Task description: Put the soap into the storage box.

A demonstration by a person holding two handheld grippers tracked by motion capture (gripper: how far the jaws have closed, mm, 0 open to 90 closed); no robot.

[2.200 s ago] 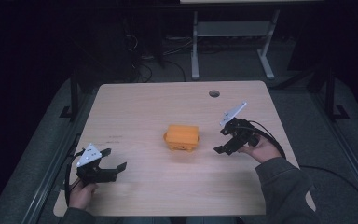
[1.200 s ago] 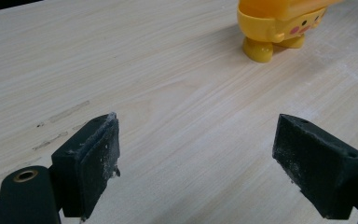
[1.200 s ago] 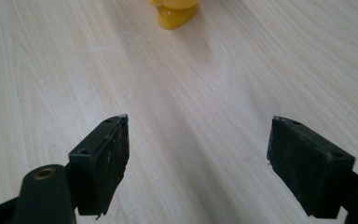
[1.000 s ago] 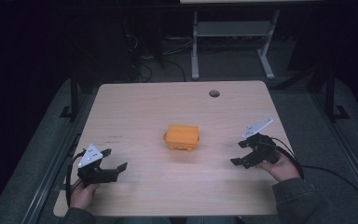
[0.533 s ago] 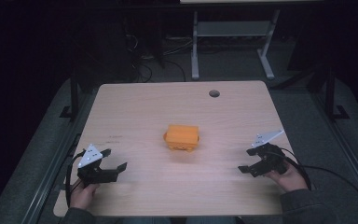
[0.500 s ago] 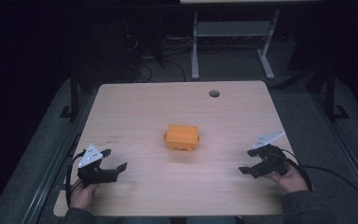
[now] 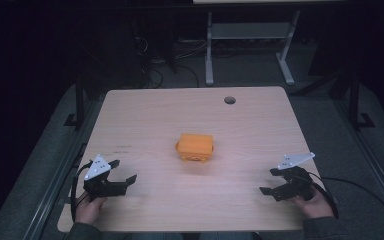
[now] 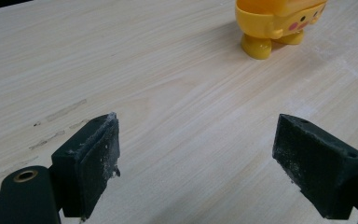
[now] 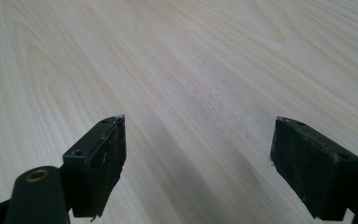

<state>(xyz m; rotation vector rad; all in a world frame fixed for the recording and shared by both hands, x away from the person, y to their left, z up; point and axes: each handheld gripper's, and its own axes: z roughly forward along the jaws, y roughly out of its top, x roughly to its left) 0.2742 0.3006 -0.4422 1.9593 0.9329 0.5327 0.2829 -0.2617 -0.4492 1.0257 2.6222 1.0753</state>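
Toy point(image 7: 196, 147): orange-yellow body, pink cheek spots, yellow feet.
Surface point(image 7: 170, 115): pale wood grain, faint grey scuff marks.
Left gripper point(image 7: 125, 181): black, 2 black jaws flecked with white dust, grey plate.
Right gripper point(image 7: 269, 187): black, grey plate.
Floor point(image 7: 370, 165): dark grey.

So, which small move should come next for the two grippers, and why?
Probably the left gripper should ease forward toward the orange toy box. Its jaws stand wide open with nothing between them, and the left gripper view has the toy ahead, up and to the right. The right gripper, also open, faces bare table.
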